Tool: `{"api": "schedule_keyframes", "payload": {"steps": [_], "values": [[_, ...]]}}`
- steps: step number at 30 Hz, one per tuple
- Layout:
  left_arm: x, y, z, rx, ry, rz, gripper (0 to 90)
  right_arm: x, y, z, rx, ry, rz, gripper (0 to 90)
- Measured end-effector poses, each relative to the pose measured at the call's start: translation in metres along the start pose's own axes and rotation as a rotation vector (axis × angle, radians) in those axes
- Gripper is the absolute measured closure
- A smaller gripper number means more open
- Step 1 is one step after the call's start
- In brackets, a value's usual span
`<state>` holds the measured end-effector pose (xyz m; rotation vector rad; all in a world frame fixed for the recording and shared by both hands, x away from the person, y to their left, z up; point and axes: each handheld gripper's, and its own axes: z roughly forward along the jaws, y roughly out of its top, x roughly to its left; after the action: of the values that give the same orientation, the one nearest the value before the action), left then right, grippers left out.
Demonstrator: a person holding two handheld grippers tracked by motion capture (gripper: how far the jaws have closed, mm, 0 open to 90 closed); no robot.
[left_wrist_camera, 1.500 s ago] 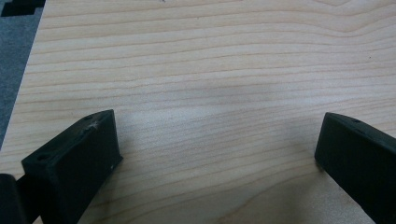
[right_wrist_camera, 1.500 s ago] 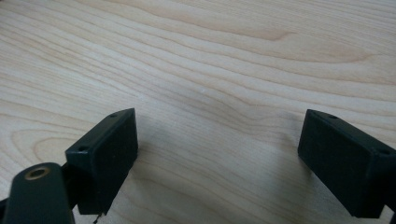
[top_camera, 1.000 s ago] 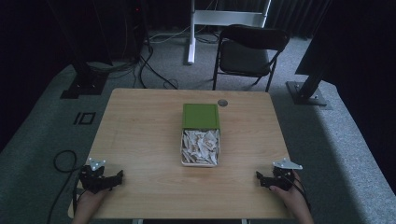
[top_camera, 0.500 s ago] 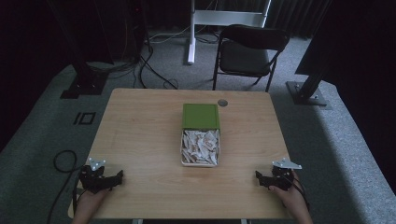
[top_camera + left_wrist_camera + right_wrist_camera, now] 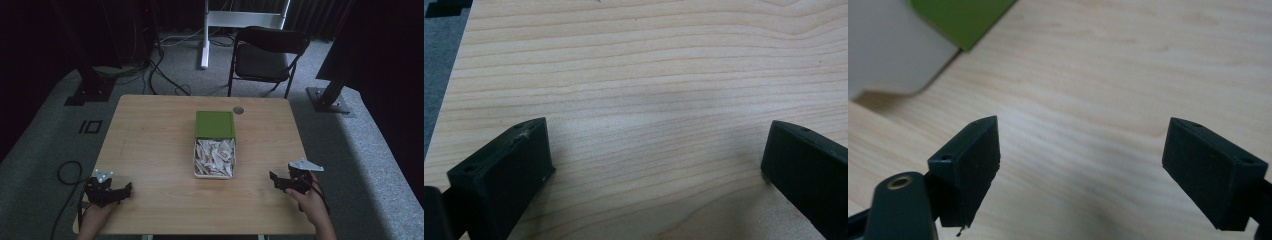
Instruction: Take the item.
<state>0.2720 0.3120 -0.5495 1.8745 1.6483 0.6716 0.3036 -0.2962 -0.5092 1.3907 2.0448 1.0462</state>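
A white box (image 5: 214,157) full of pale crumpled scraps sits mid-table, its green lid (image 5: 215,124) lying flat just behind it. My left gripper (image 5: 126,189) rests open near the table's front left corner, jaws wide over bare wood (image 5: 654,145). At the front right my right gripper (image 5: 274,179) is open too, nothing between its jaws. In the right gripper view the white box wall (image 5: 893,50) and green lid (image 5: 960,17) show at upper left, with the right gripper (image 5: 1083,165) apart from them.
A small grey disc (image 5: 238,110) lies near the table's far edge. A black folding chair (image 5: 267,55) stands behind the table. Dark stand bases (image 5: 330,100) and cables (image 5: 67,172) lie on the grey carpet around it.
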Motion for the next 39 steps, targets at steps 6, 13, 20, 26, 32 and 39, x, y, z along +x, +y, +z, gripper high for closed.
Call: {"api": "schedule_keyframes", "payload": {"steps": [6, 13, 20, 26, 32, 39], "values": [[0.000, 0.000, 0.000, -0.001, -0.001, -0.001, 0.7, 0.004, 0.016, -0.004, -0.022, 0.011, -0.018, 15.3], [0.000, 0.000, 0.000, -0.001, 0.000, -0.002, 0.7, 0.015, 0.036, -0.009, -0.054, 0.034, -0.038, 17.3], [0.000, 0.000, 0.000, -0.001, -0.001, -0.001, 0.7, 0.027, 0.051, -0.008, -0.080, 0.057, -0.062, 17.4], [0.000, 0.000, 0.000, -0.002, -0.001, -0.002, 0.7, 0.040, 0.063, -0.006, -0.088, 0.072, -0.094, 18.6], [0.000, 0.000, 0.000, -0.001, 0.000, -0.001, 0.7, 0.051, 0.072, -0.005, -0.097, 0.098, -0.112, 18.6], [0.000, 0.000, 0.000, -0.001, -0.001, -0.002, 0.7, 0.075, 0.085, 0.001, -0.105, 0.156, -0.140, 18.9]]}}
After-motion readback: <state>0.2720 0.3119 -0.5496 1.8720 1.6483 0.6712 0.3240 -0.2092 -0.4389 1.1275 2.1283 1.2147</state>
